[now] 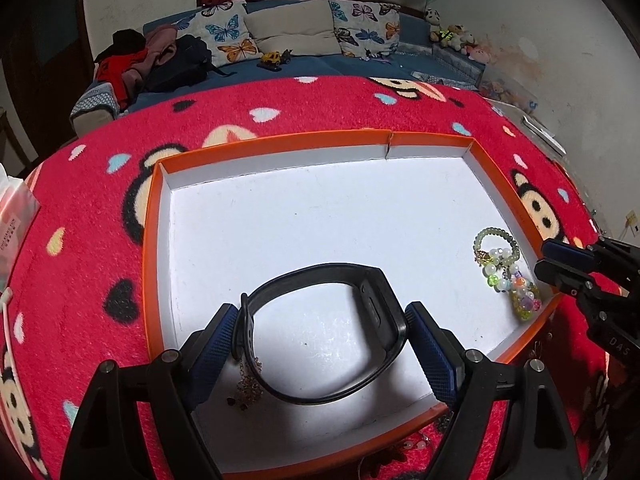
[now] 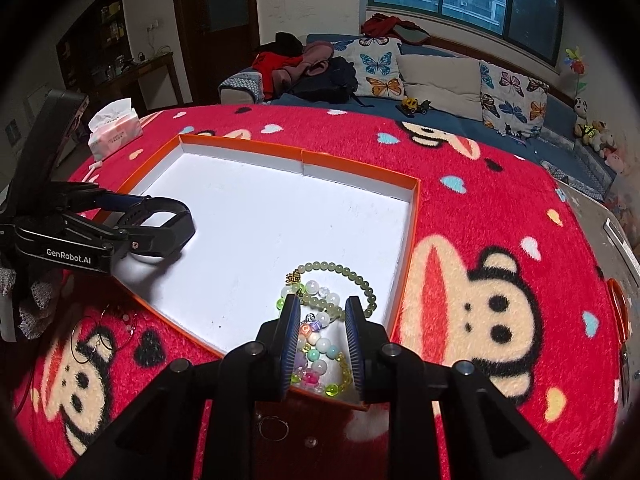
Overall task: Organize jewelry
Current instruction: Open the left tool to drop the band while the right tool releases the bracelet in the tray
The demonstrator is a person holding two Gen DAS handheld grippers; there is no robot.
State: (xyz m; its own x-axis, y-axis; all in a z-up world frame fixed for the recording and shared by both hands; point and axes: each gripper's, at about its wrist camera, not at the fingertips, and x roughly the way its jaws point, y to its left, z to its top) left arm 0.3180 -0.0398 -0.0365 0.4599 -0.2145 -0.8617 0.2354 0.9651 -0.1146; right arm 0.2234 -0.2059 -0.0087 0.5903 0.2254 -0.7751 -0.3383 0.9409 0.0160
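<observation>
An orange-rimmed white tray lies on a red cartoon blanket. My left gripper is shut on a black watch band and holds it over the tray's near left part; it also shows in the right wrist view. A small gold chain lies under the band. Beaded bracelets, green, white and multicoloured, lie in the tray's near right corner. My right gripper is open just above them, empty; its fingers show at the tray's right edge.
Hoop earrings and small rings lie on the blanket in front of the tray. A tissue pack stands at the far left. An orange bangle lies at the right. A sofa with cushions stands behind.
</observation>
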